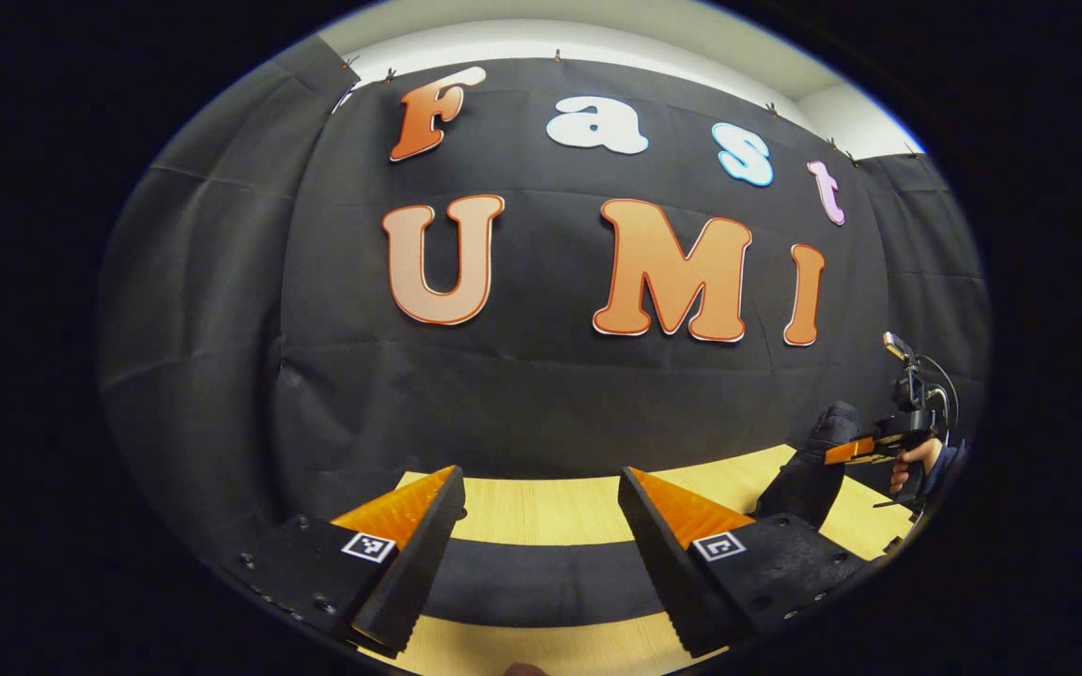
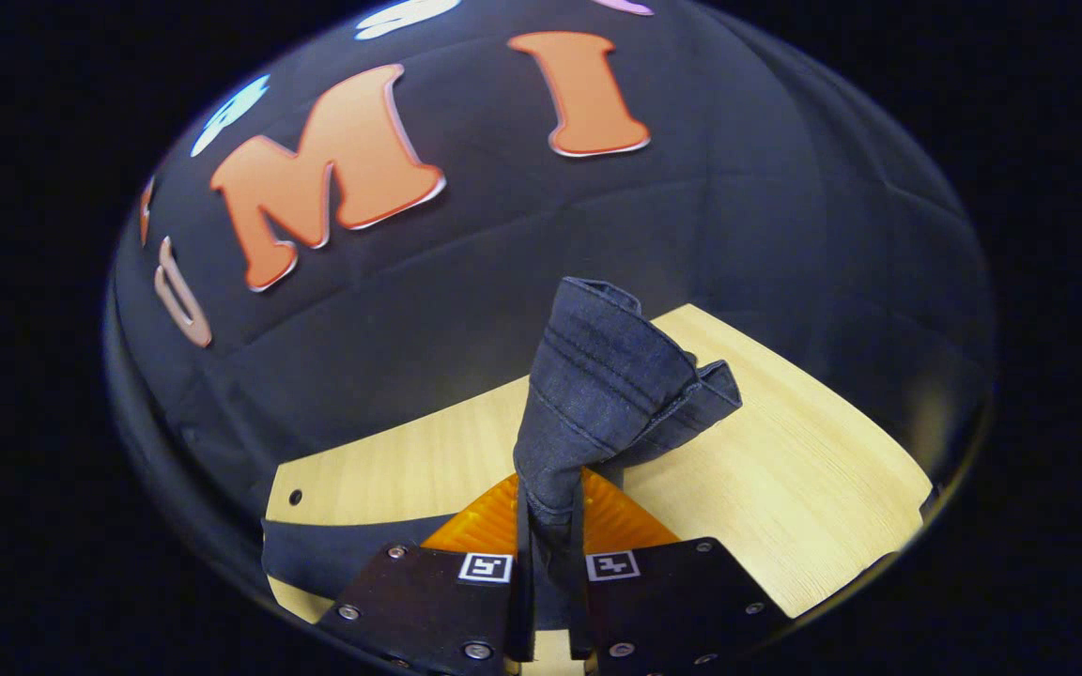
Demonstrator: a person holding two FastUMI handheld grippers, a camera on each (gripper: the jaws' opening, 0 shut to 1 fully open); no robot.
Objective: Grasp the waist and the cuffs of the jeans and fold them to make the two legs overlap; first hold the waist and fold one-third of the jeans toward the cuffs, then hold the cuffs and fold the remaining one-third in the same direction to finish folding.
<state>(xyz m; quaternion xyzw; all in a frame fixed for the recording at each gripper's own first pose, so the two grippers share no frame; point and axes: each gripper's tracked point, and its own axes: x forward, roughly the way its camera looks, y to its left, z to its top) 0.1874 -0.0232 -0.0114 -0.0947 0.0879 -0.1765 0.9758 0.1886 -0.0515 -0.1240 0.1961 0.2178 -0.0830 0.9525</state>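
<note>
In the left gripper view, our left gripper (image 1: 541, 526) hangs with its jaws wide apart and nothing between them, above the pale wooden tabletop (image 1: 541, 507). A dark band of the dark blue denim jeans (image 1: 541, 577) lies flat across the tabletop just below the fingers, toward 6 o'clock. Out at 4 o'clock we see the right gripper (image 1: 856, 453) in a person's hand (image 1: 912, 465), lifting an end of the denim off the wood.

In the right gripper view, that gripper (image 2: 550, 554) is clamped tight on a bunched fold of the jeans (image 2: 597, 394), which stands up toward 12 o'clock with a stitched hem showing; more cloth trails flat at 8 o'clock on the tabletop (image 2: 785, 469).

We judge the denim soft but fairly heavy and thick, so it will sag and drag rather than slip. The free gripper should take the hemmed edge, pinching through every layer.
</note>
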